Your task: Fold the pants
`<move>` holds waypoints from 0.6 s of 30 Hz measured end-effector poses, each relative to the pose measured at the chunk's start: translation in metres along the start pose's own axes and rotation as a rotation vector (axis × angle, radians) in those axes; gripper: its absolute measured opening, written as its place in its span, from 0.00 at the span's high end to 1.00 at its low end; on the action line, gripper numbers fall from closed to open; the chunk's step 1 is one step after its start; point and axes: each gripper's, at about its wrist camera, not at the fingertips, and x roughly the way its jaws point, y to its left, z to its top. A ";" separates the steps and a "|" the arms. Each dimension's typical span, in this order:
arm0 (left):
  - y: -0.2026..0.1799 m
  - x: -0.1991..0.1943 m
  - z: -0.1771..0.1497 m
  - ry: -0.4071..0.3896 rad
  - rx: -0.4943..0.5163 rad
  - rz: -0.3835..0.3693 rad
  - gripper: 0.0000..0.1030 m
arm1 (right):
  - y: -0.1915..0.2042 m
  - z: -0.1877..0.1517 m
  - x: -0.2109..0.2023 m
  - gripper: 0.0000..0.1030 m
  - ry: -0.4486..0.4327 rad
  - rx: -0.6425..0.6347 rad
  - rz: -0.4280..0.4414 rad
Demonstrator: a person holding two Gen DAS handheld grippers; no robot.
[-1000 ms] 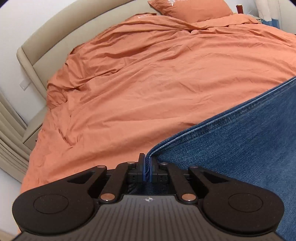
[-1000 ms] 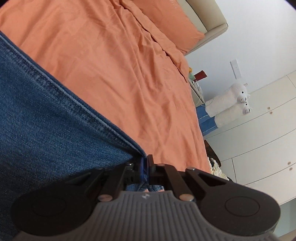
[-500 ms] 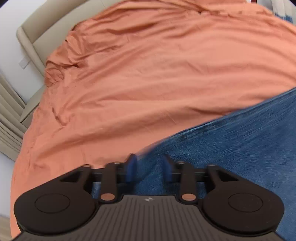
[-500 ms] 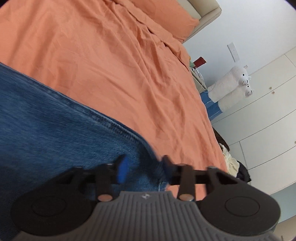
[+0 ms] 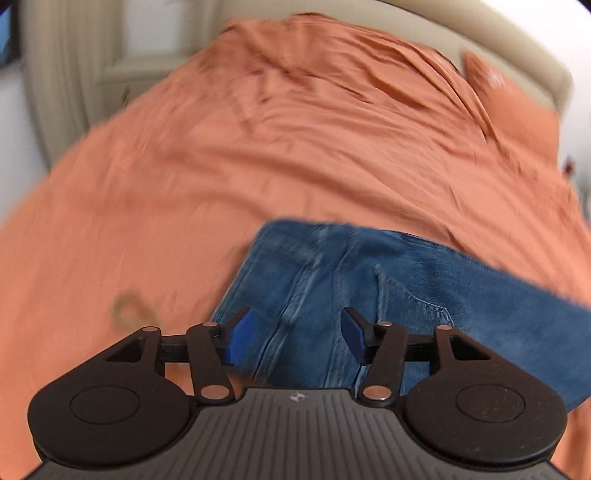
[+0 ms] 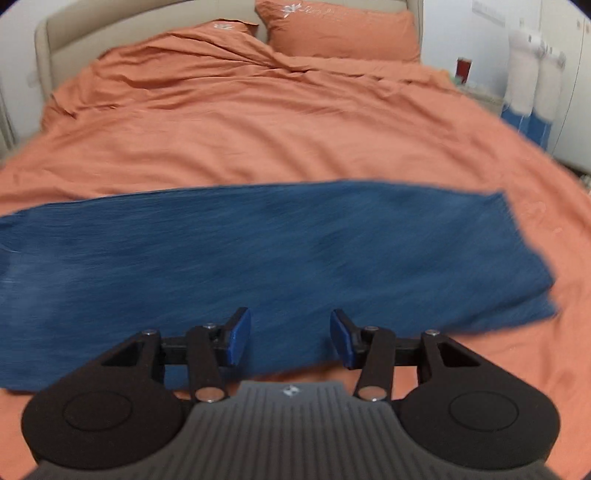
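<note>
My left tool [image 5: 295,338] and right tool [image 6: 290,338] are both opening, gripping nothing. Beyond them, the jeans [image 6: 258,258] are lying flat across mid-frame on the orange bed [image 6: 258,129]; pillow [image 6: 340,29] sitting upper right.

Both views look forward and steeply down along their own fingers from just above the bed [image 6: 258,122]. The left wrist camera sits over the waist end of the jeans [image 5: 369,280], facing across the bed toward a window wall, the headboard curving off at its right edge. The right wrist camera sits over the leg end of the jeans [image 6: 280,251], facing straight up the bed toward the pillow [image 6: 340,31] and headboard. Both share the jeans, the orange duvet and the headboard. Both pictures are blurred.
</note>
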 end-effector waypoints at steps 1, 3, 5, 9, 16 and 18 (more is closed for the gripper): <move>0.014 0.000 -0.007 -0.008 -0.059 -0.020 0.35 | 0.013 -0.012 -0.004 0.56 0.003 0.026 0.026; 0.039 0.005 -0.020 -0.024 -0.188 -0.061 0.30 | 0.037 -0.032 -0.009 0.55 0.022 0.079 0.076; 0.061 0.015 -0.034 -0.035 -0.323 -0.113 0.29 | 0.054 -0.049 -0.008 0.54 0.036 0.151 0.120; 0.086 0.046 -0.054 -0.049 -0.539 -0.234 0.27 | 0.075 -0.072 0.000 0.51 0.070 0.301 0.187; 0.093 0.084 -0.046 -0.093 -0.636 -0.255 0.52 | 0.093 -0.078 -0.007 0.48 0.062 0.358 0.163; 0.087 0.074 -0.036 -0.127 -0.555 -0.185 0.79 | 0.094 -0.078 -0.010 0.48 0.067 0.345 0.132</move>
